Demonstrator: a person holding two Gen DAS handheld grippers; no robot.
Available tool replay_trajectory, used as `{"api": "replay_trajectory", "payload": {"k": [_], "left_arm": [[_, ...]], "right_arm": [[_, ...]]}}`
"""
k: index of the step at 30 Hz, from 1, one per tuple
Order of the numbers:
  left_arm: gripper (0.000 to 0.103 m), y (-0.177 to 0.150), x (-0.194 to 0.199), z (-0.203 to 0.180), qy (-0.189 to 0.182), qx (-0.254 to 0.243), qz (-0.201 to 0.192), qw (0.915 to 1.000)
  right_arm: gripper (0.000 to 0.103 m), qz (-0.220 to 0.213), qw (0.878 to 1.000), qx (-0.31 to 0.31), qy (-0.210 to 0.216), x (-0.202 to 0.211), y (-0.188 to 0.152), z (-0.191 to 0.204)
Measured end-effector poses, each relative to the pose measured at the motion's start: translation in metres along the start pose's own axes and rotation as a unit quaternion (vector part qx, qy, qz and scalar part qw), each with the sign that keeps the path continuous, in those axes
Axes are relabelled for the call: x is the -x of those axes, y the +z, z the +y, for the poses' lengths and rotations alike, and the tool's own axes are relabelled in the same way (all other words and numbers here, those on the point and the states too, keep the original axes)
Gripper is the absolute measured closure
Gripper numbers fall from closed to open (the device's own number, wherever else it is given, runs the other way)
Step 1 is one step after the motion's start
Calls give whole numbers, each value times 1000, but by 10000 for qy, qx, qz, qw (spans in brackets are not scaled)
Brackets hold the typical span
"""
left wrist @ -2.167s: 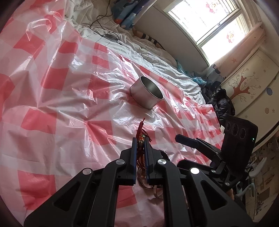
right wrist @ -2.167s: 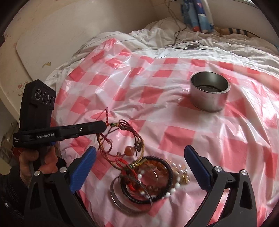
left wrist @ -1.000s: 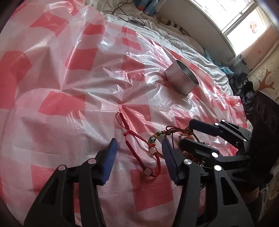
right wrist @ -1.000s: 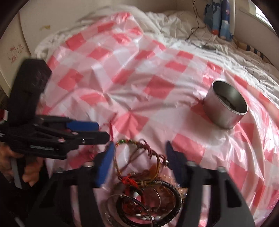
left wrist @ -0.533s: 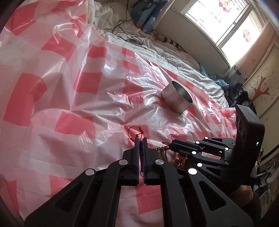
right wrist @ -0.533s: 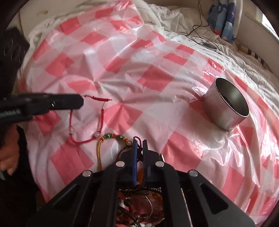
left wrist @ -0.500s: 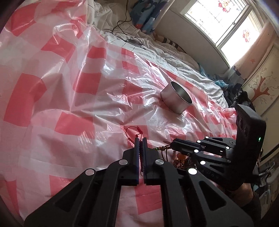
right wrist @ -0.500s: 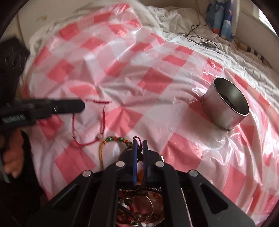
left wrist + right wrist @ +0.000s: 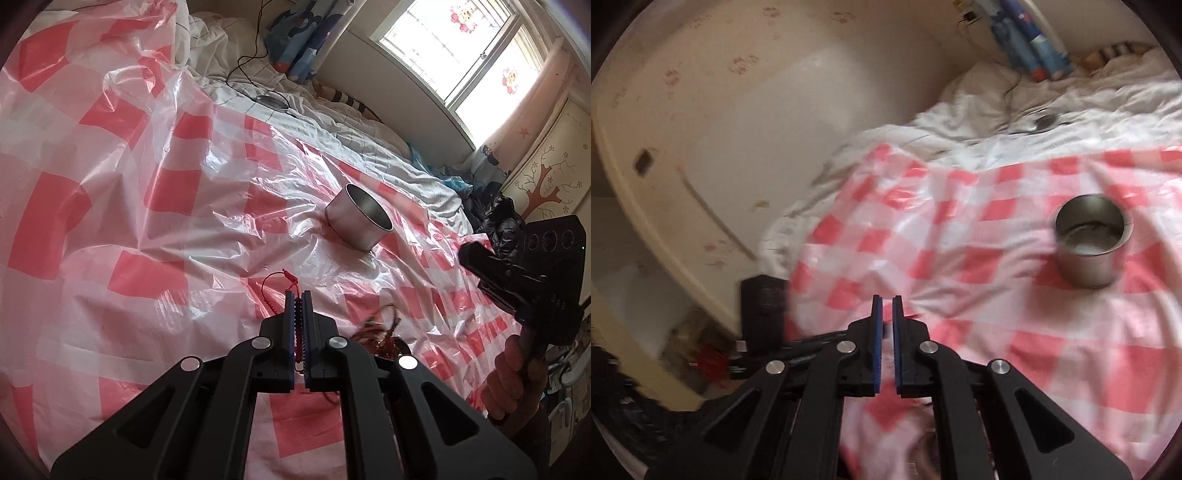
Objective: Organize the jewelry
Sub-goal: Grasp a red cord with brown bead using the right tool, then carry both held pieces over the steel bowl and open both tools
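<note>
My left gripper (image 9: pixel 298 293) is shut on a red cord bracelet (image 9: pixel 275 286). The cord runs between its pads and a loop sticks out in front, just above the checked plastic sheet (image 9: pixel 147 184). A steel tin (image 9: pixel 349 218) stands open beyond it, also in the right wrist view as the tin (image 9: pixel 1086 266). My right gripper (image 9: pixel 887 298) is shut, and I see nothing between its pads in the blurred frame. In the left wrist view the right gripper (image 9: pixel 464 254) is raised at the right, held by a hand (image 9: pixel 513 373). The jewelry pile (image 9: pixel 382 341) is partly hidden behind my left fingers.
White bedding with a cable and a round disc (image 9: pixel 271 99) lies past the sheet. A blue cloth (image 9: pixel 299 44) leans by the window. The cream headboard (image 9: pixel 775 129) and the bed's edge are to the left in the right wrist view.
Both grippers closed, the left on the red cord and the right over the pile. The right then swung up and away from the pile toward the tin's side. The left rose slightly.
</note>
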State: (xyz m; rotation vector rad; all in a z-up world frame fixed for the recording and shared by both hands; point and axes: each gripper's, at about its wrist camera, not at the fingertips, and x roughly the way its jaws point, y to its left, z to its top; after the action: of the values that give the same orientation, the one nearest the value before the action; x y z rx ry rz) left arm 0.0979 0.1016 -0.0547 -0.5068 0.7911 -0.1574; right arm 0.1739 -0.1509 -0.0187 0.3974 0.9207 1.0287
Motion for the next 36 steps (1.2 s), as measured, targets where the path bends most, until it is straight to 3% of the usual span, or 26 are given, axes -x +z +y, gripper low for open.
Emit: {"api": "replay_trajectory", "payload": {"k": [2, 5, 6, 7, 8, 9, 12, 15, 18, 20, 22, 23, 29, 33, 36], "left_arm": [[100, 0, -2, 0, 24, 9, 24, 10000], [100, -1, -3, 2, 43, 53, 63, 10000], [100, -1, -3, 3, 52, 65, 73, 9999], [100, -1, -4, 4, 53, 84, 88, 9999], [100, -1, -3, 6, 56, 110, 102, 9999], [100, -2, -2, 9, 55, 157, 110, 9998], [100, -2, 0, 15, 17, 278, 104, 9996], [100, -2, 4, 16, 35, 281, 25, 9996], [100, -1, 9, 17, 48, 282, -46, 9996], [100, -1, 10, 18, 44, 291, -52, 9996], [100, -1, 9, 18, 38, 289, -31, 9996], [100, -2, 8, 18, 31, 286, -12, 9996], [100, 0, 8, 10, -88, 226, -66, 9997], [100, 2, 16, 2, -460, 184, -280, 9984], [100, 7, 21, -9, -734, 101, -378, 9965]], "right_arm": [[97, 75, 9997, -163, 187, -2, 0, -5], [96, 570, 9979, 233, 199, -16, -8, 11], [75, 709, 9967, 382, 52, -24, -12, 17], [39, 847, 9945, 551, -260, -34, -18, 21], [30, 913, 9926, 674, -436, -40, -23, 24], [30, 1017, 9905, 755, -531, -47, -26, 26], [30, 1217, 9835, 821, -1058, -67, -33, 21], [43, 1293, 9829, 719, -1099, -78, -32, 13], [48, 1398, 9806, 770, -1142, -92, -32, 13], [56, 1670, 9723, 819, -1418, -109, -38, 9], [82, 2084, 9568, 955, -1787, -130, -52, 3], [84, 2078, 9553, 1020, -1840, -131, -54, 4], [85, 1351, 9873, 254, -798, -85, -30, -1], [85, 717, 9972, -130, -151, -47, -16, -5], [85, 216, 9991, -354, -32, -24, -1, -8]]}}
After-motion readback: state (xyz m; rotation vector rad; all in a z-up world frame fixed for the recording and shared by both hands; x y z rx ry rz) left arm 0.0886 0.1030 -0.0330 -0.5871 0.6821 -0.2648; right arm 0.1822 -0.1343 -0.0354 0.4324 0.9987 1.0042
